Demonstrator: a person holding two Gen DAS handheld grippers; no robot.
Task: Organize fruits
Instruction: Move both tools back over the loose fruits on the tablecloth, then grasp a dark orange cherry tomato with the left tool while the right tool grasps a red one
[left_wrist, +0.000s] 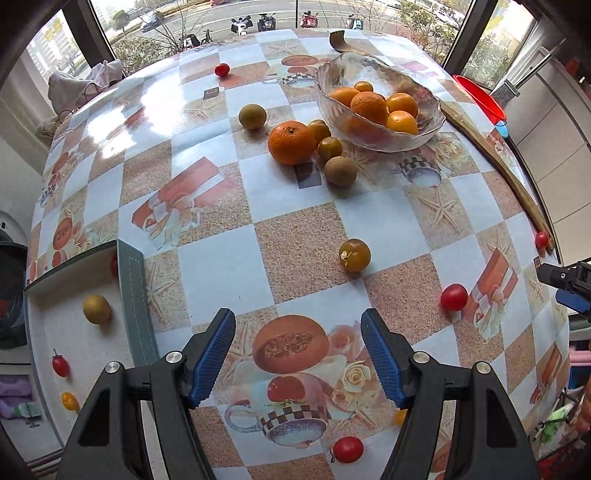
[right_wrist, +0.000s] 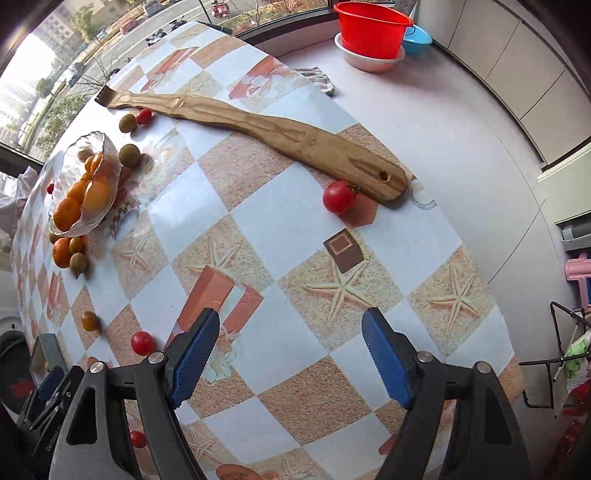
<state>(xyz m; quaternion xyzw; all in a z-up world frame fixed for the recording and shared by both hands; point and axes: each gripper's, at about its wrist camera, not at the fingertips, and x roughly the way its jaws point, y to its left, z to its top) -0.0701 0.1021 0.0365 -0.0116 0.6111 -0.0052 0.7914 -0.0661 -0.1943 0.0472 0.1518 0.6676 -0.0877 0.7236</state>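
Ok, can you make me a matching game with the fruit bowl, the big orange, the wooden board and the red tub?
Things:
1. glass bowl
2. big orange
3. wooden board
4. red tub

Places or states:
A. on the floor, off the table
B. holds oranges
C. long, lying along the table edge
D. on the tablecloth beside the bowl

Pairs: 1-B, 2-D, 3-C, 4-A

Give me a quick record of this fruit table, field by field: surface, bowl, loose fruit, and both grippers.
surface: checkered patterned tablecloth
bowl: clear glass bowl holding oranges
loose fruit: large orange beside the bowl; small yellow-brown tomato mid-table; red cherry tomato right of it
other: long wooden board with a red tomato at its end
left gripper: open, empty
right gripper: open, empty
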